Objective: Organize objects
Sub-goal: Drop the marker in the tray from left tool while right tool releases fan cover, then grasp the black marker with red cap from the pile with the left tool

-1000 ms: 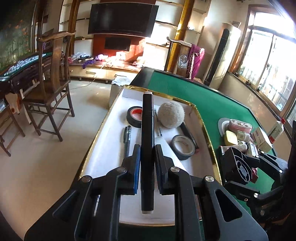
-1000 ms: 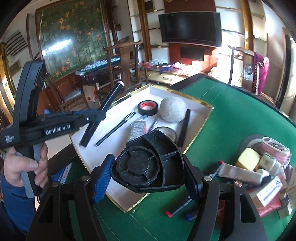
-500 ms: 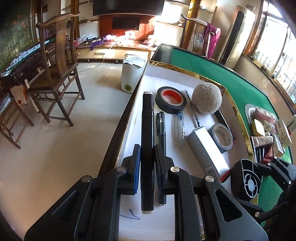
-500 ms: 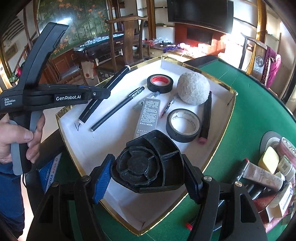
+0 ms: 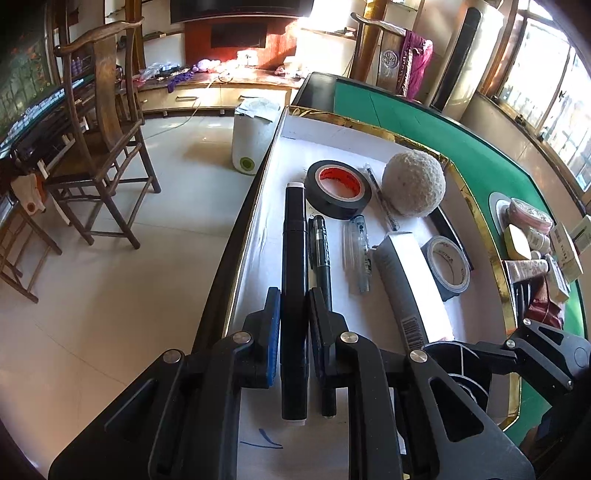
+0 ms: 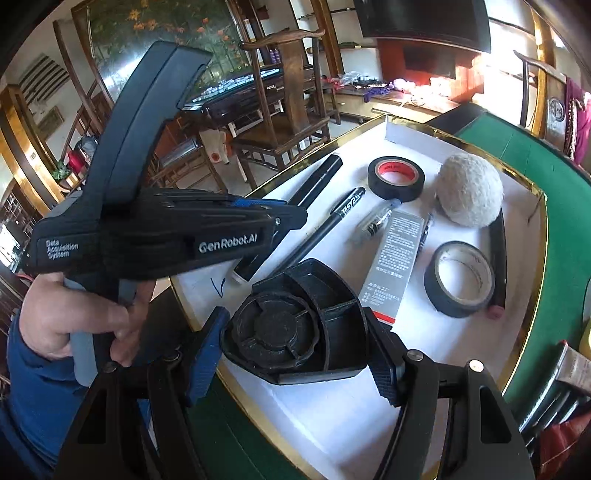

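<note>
Left gripper (image 5: 291, 317) pinched nearly closed, angled down, right gripper (image 6: 295, 343) spread wide, angled down

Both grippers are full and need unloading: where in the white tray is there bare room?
Bare: the tray floor's near corner, below the grey box and tape roll, and the far corner beyond the red-cored tape. The middle is crowded.

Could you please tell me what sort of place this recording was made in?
Probably a home living room: a wall-mounted television above a low cabinet, carved wooden armchairs on a tiled floor, and a green felt table by large windows.
</note>
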